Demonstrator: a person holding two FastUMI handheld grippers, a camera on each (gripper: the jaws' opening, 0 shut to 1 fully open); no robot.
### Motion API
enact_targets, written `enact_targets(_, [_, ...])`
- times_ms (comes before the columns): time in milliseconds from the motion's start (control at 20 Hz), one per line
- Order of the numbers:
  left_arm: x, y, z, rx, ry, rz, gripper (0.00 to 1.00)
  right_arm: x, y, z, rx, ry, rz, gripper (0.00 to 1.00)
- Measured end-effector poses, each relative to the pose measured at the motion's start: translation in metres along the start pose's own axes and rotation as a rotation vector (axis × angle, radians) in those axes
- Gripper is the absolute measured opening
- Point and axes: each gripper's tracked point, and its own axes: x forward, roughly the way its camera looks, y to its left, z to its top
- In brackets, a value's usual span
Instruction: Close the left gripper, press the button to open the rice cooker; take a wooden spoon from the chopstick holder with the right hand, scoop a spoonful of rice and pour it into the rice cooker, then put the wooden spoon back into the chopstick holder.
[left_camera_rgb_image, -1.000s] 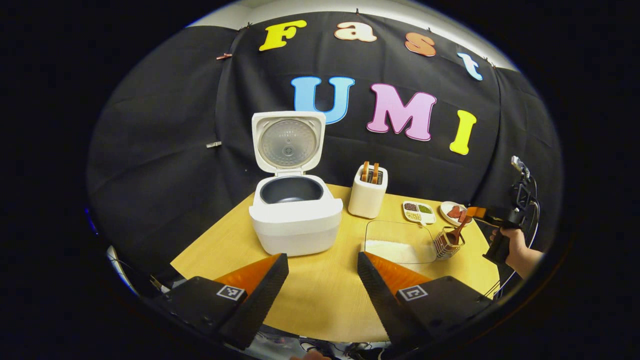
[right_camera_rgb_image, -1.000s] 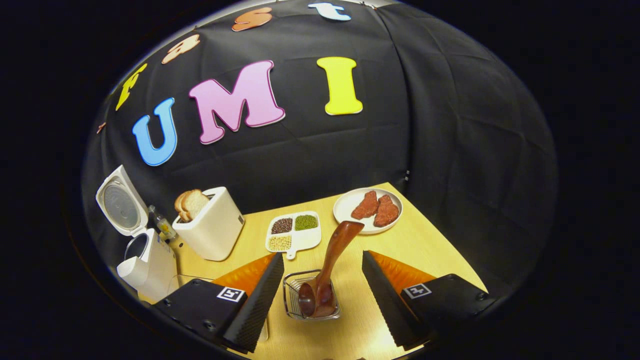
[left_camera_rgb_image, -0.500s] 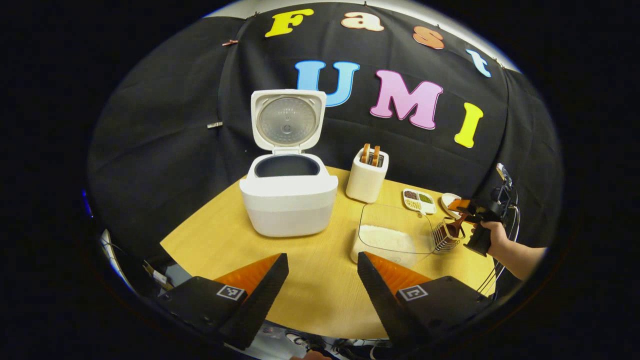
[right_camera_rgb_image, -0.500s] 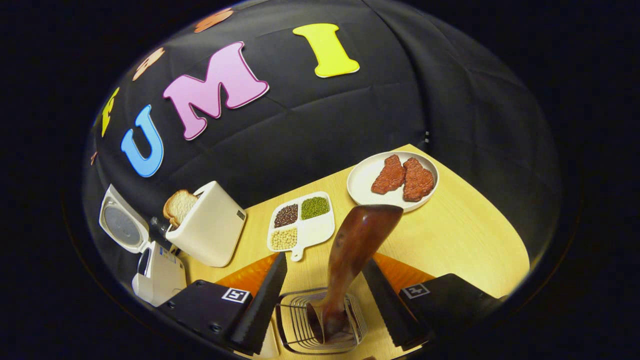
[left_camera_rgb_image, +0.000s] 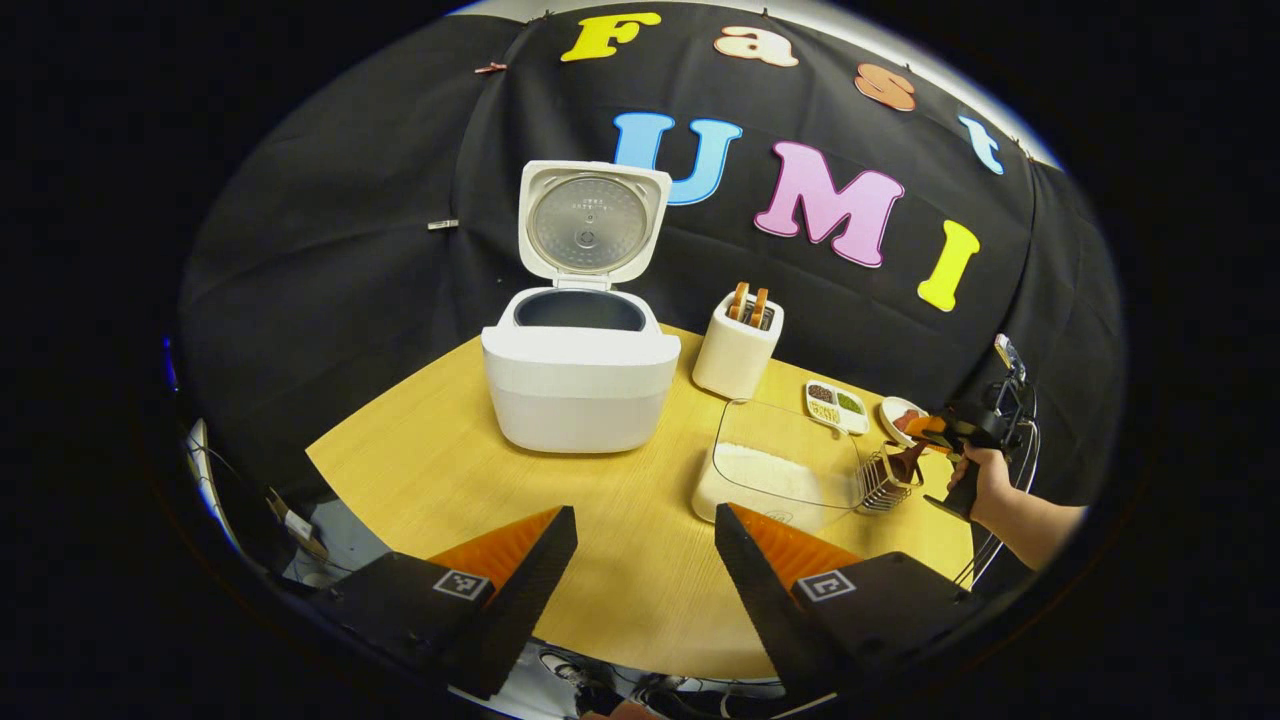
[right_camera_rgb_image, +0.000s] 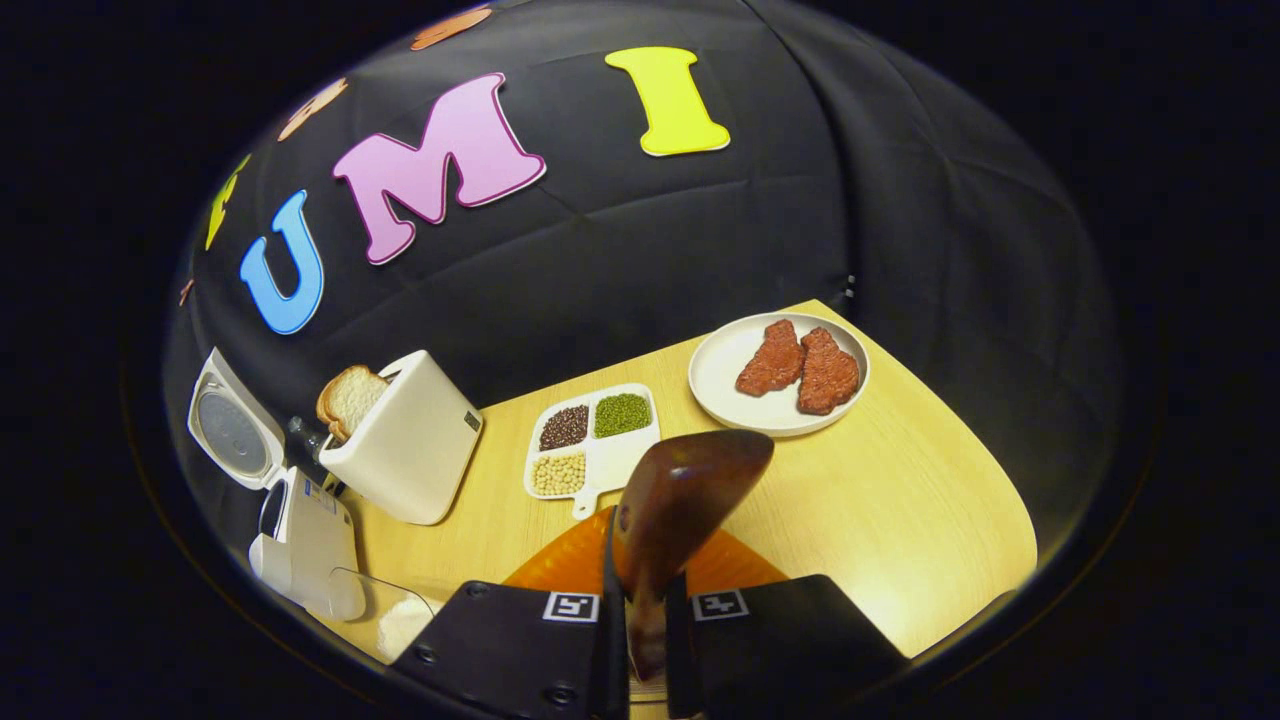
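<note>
The white rice cooker (left_camera_rgb_image: 580, 385) stands on the table with its lid (left_camera_rgb_image: 592, 222) raised and its dark pot bare. My left gripper (left_camera_rgb_image: 645, 545) hangs open over the near table edge, well short of the cooker. To the right sits a clear container of white rice (left_camera_rgb_image: 775, 470), then the wire chopstick holder (left_camera_rgb_image: 882, 482). In the right gripper view my right gripper (right_camera_rgb_image: 645, 590) is shut on the handle of the dark wooden spoon (right_camera_rgb_image: 680, 490), which stands upright between the fingers. The spoon's bowl and the holder are hidden below them. The cooker (right_camera_rgb_image: 300, 540) shows at the left there.
A white toaster (left_camera_rgb_image: 737, 350) with bread slices stands behind the rice container. A divided dish of beans (right_camera_rgb_image: 592, 445) and a plate with two meat patties (right_camera_rgb_image: 780, 370) lie near the far right corner. A hand (left_camera_rgb_image: 985, 470) holds the right gripper at the table's right edge.
My right gripper has dropped onto the spoon and its fingers have shut on the handle. My left gripper has drawn back slightly from the cooker and stays open.
</note>
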Motion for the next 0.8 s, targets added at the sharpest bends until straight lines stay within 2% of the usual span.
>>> enact_targets(150, [-0.003, 0.007, 0.009, 0.022, -0.024, -0.006, 0.96, -0.018, 0.017, 0.025, -0.027, -0.066, 0.013, 0.17])
enact_targets(400, [0.004, 0.015, 0.021, 0.041, -0.049, -0.06, 0.96, -0.067, 0.048, 0.069, -0.067, -0.163, 0.022, 0.16])
enact_targets(800, [0.014, 0.051, 0.028, 0.051, -0.065, -0.167, 0.96, -0.132, 0.138, 0.064, -0.153, -0.211, 0.104, 0.17])
